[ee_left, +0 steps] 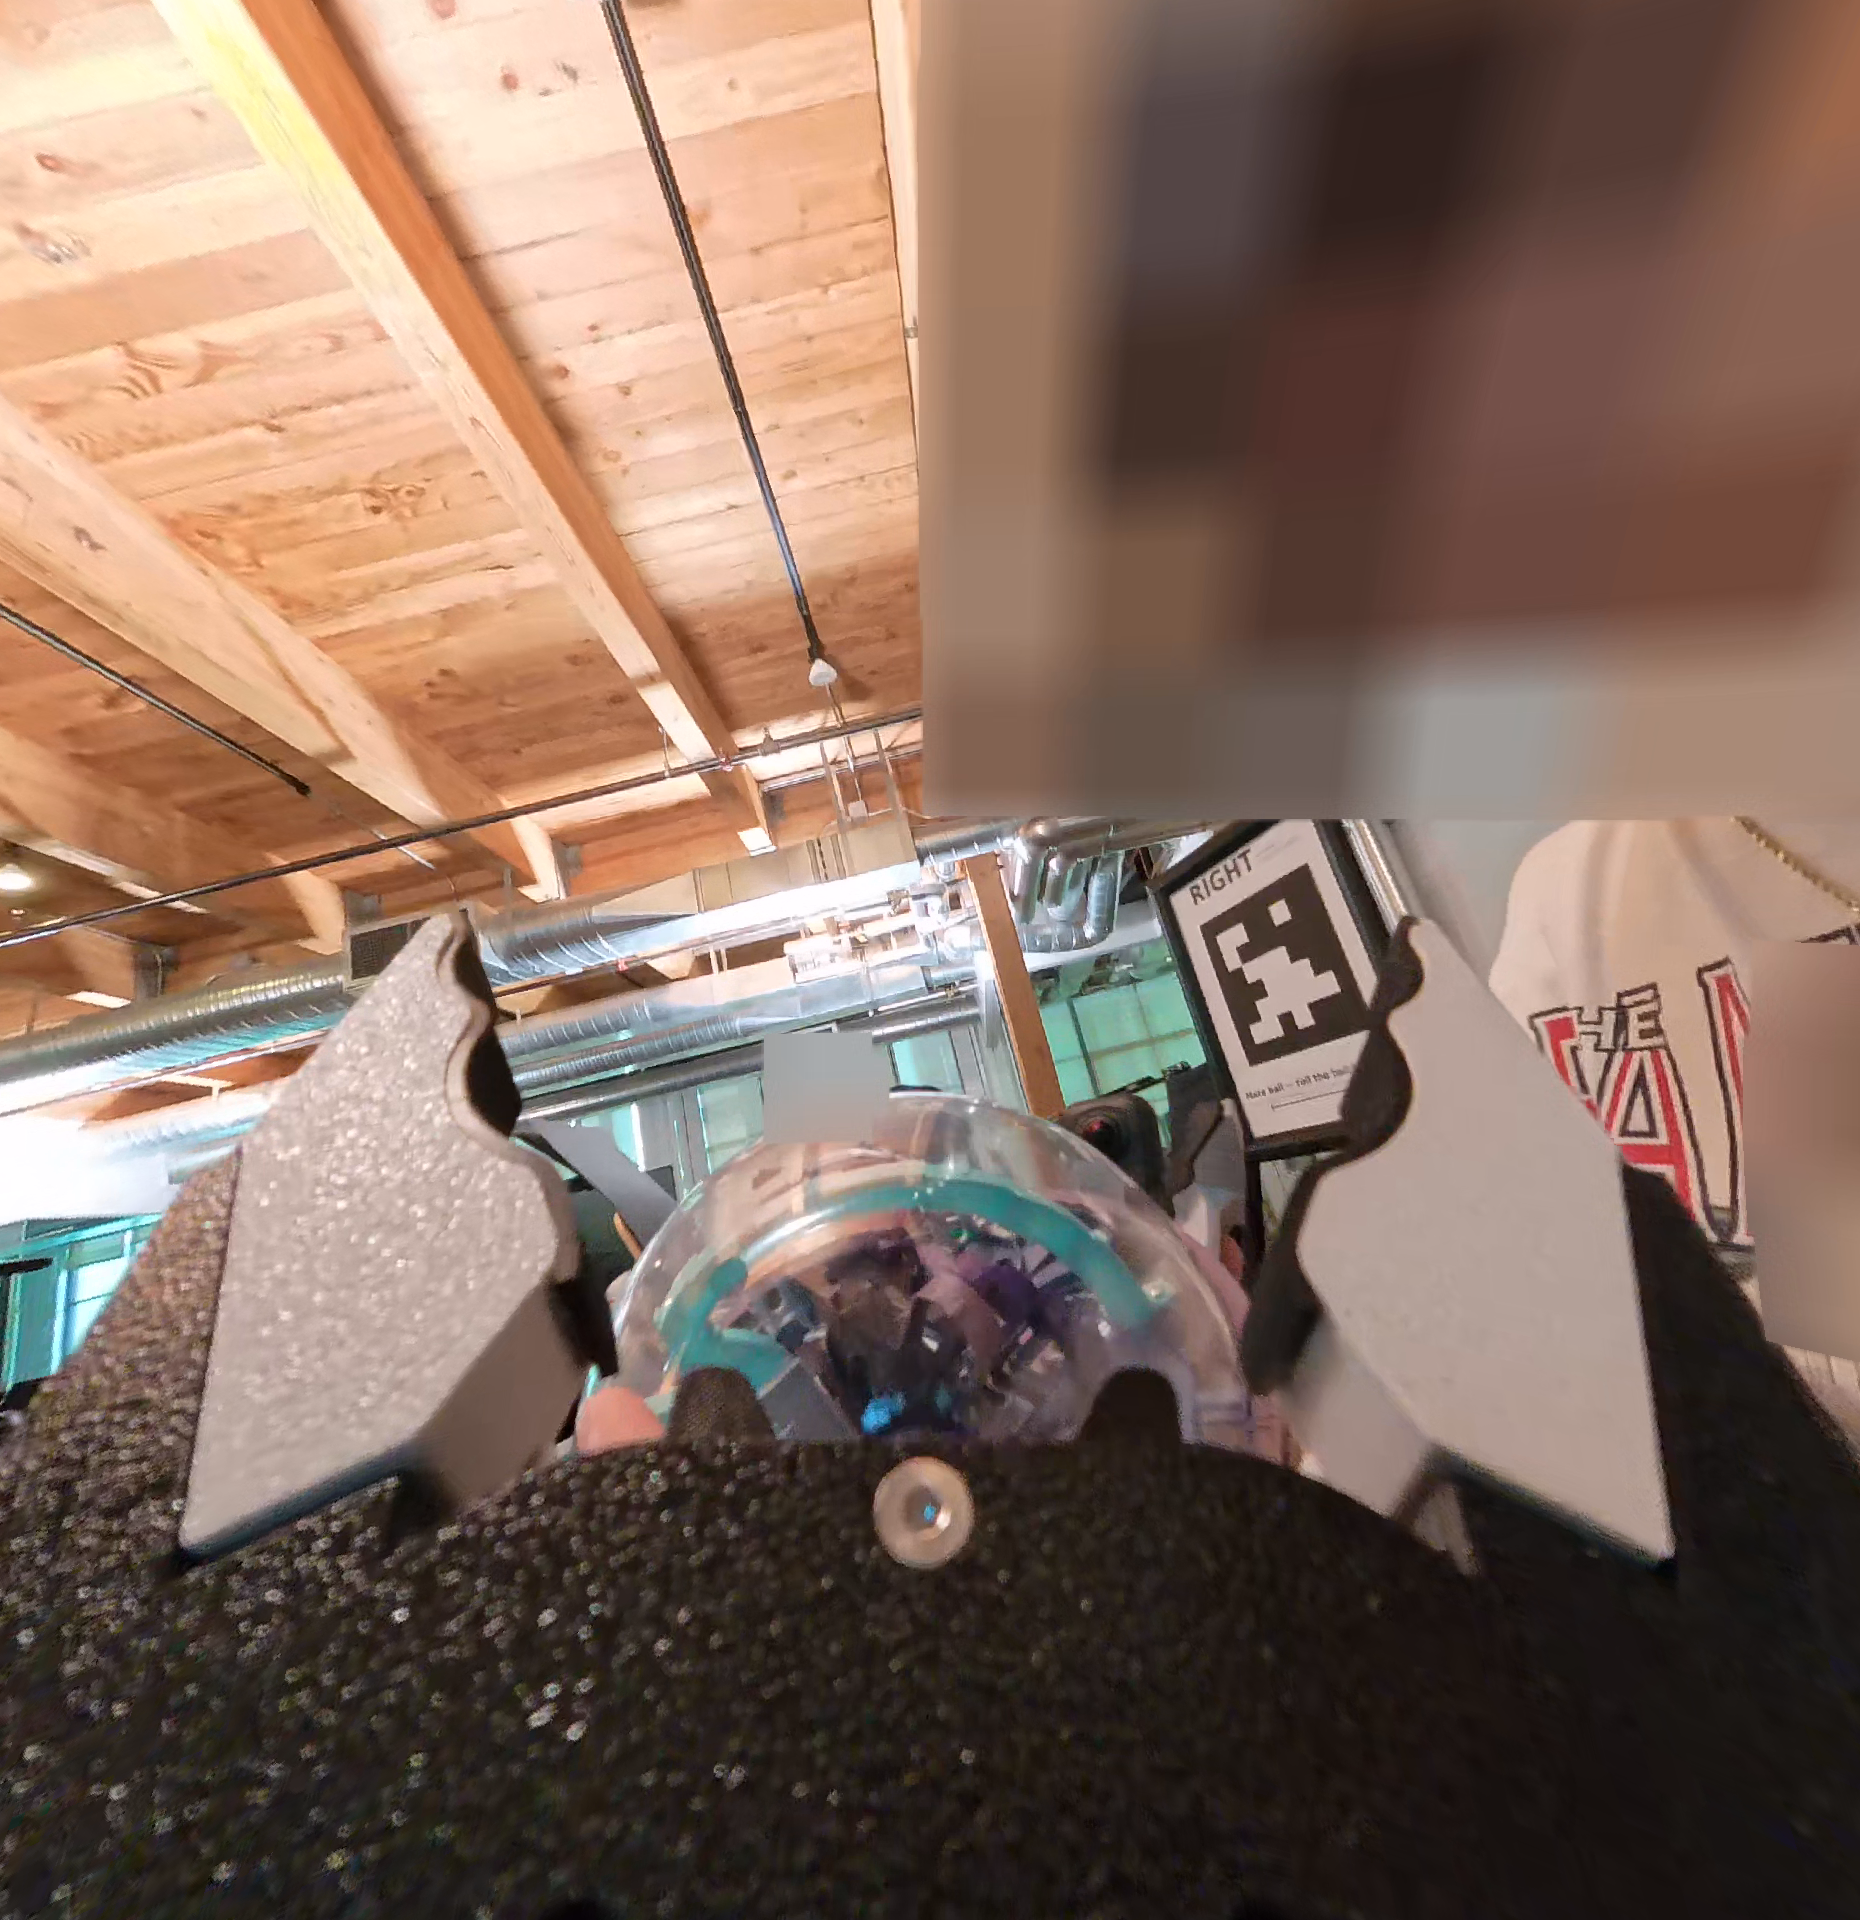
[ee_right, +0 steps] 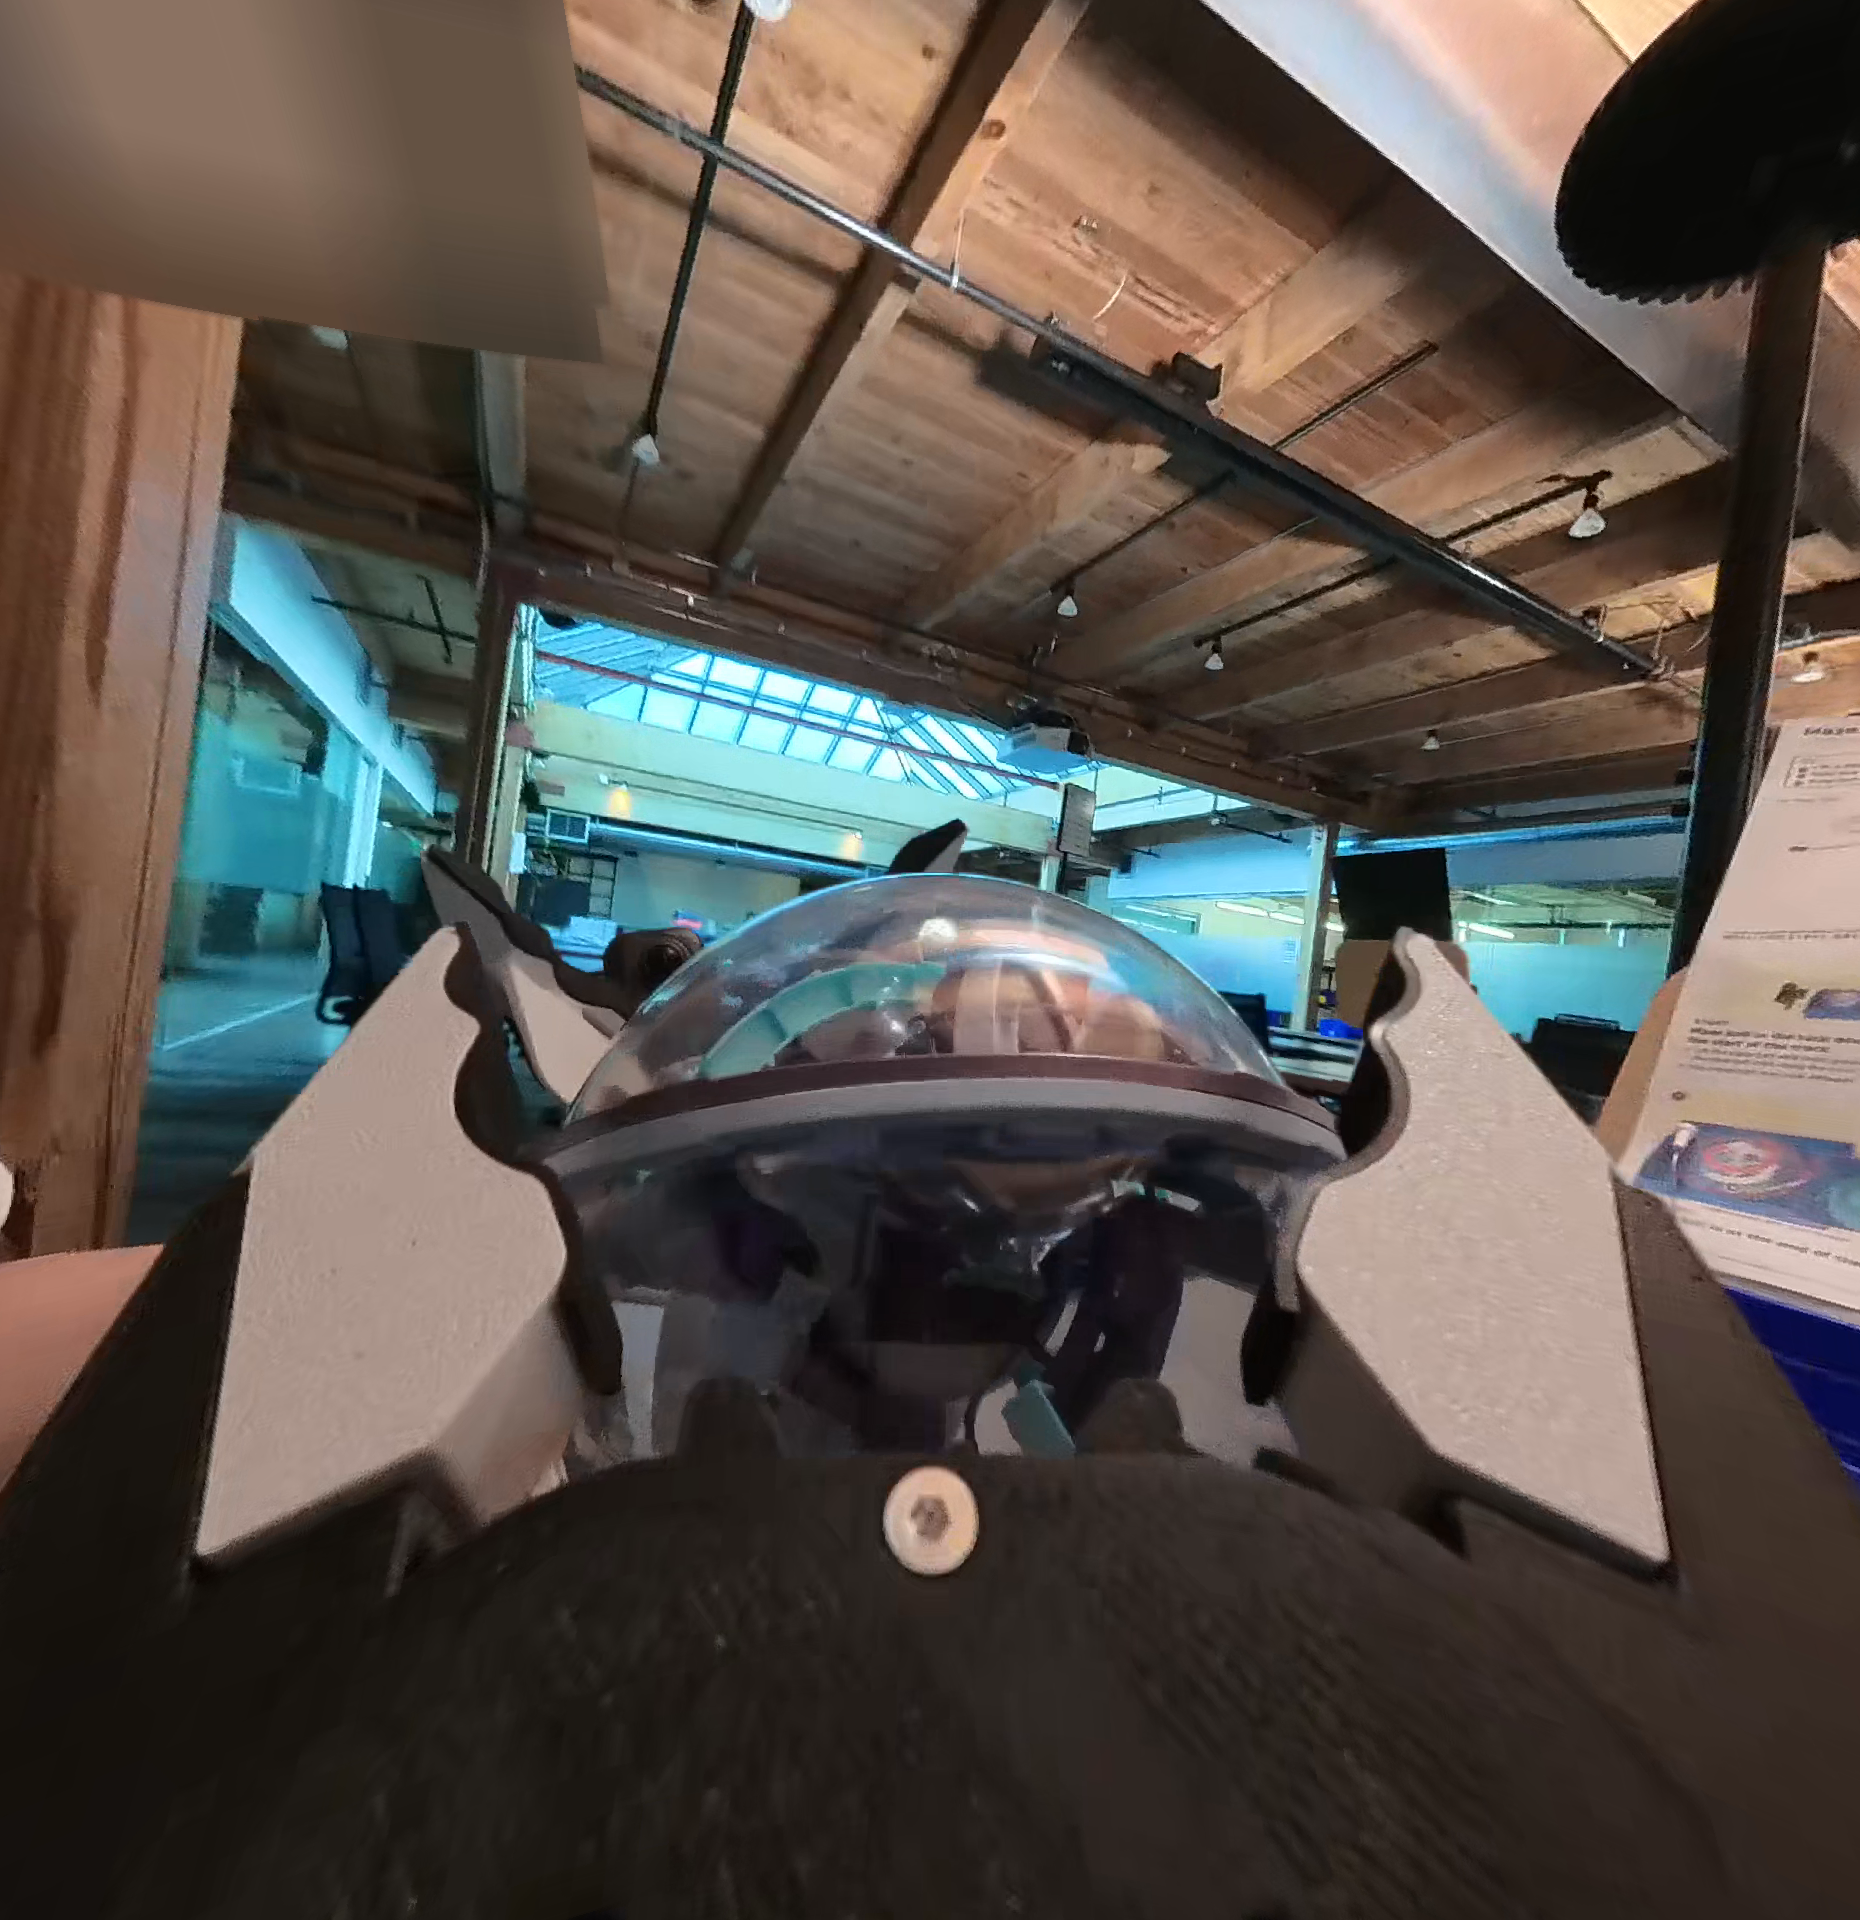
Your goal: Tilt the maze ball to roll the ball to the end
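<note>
While your left gripper [ee_left: 931, 1023] and right gripper [ee_right: 931, 1023] both stand spread wide, the maze ball [ee_right: 947, 1049] sits between each one's fingers; pad contact can't be confirmed.

The maze ball [ee_right: 947, 1049] sits between the two spread fingers of the right gripper [ee_right: 931, 956], low and near their roots. The left gripper [ee_right: 697, 883] lies behind the ball, reaching in from the far side. In the left wrist view the ball [ee_left: 926, 1278] lies between that gripper's fingers, with a marker card [ee_left: 1274, 971] behind it to the right. An instruction sheet [ee_right: 1778, 997] stands right of the right gripper.
</note>
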`<move>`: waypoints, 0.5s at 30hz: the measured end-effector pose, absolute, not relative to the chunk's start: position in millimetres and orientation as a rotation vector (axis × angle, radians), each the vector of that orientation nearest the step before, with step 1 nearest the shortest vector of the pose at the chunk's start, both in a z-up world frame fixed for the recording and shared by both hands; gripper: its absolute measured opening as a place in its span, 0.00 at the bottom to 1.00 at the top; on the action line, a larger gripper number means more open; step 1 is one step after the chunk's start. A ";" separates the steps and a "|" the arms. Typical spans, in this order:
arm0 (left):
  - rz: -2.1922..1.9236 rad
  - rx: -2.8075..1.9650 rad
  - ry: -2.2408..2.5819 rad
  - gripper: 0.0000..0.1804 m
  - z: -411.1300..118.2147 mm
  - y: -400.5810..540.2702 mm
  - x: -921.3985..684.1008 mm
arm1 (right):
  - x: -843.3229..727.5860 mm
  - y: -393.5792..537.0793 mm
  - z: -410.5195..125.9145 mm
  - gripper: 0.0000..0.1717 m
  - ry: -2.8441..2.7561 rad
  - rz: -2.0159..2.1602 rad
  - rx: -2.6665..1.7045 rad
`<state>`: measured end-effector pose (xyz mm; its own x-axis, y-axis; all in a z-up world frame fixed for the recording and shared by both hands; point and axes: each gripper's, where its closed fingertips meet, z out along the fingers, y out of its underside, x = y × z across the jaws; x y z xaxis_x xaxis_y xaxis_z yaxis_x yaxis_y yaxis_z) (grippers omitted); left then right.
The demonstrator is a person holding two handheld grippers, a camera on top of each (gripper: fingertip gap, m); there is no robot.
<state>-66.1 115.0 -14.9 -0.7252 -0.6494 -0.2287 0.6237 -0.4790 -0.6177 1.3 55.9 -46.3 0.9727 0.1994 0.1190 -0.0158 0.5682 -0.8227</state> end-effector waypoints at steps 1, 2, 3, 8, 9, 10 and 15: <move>-2.208 -0.030 0.901 0.87 -13.8 113.2 -68.4 | 1.5 54.0 -45.5 0.92 -0.209 0.130 -0.947; -2.205 -0.017 0.897 0.87 -12.7 112.0 -70.0 | 1.5 51.9 -44.5 0.92 -0.210 0.136 -0.932; -2.200 -0.004 0.893 0.87 -12.1 110.9 -71.6 | 1.6 49.9 -43.0 0.91 -0.210 0.143 -0.917; -2.087 -0.032 0.983 0.87 -17.3 98.8 -60.0 | -2.9 49.5 -46.0 0.92 -0.240 0.129 -0.911; -2.085 -0.028 0.973 0.87 -15.7 98.9 -60.9 | -2.3 48.2 -44.7 0.92 -0.234 0.142 -0.901; -2.079 -0.035 0.956 0.87 -13.6 100.1 -60.7 | -1.8 46.6 -42.7 0.92 -0.230 0.148 -0.889; -2.016 -0.165 0.959 0.87 -14.6 104.8 -42.9 | -2.0 45.4 -40.9 0.91 -0.234 0.127 -0.881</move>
<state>-42.9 104.8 -14.6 -0.6104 -0.7582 -0.2292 0.6560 -0.3217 -0.6828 -2.0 45.4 -40.9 0.9669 0.2059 0.1504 -0.0138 0.6311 -0.7756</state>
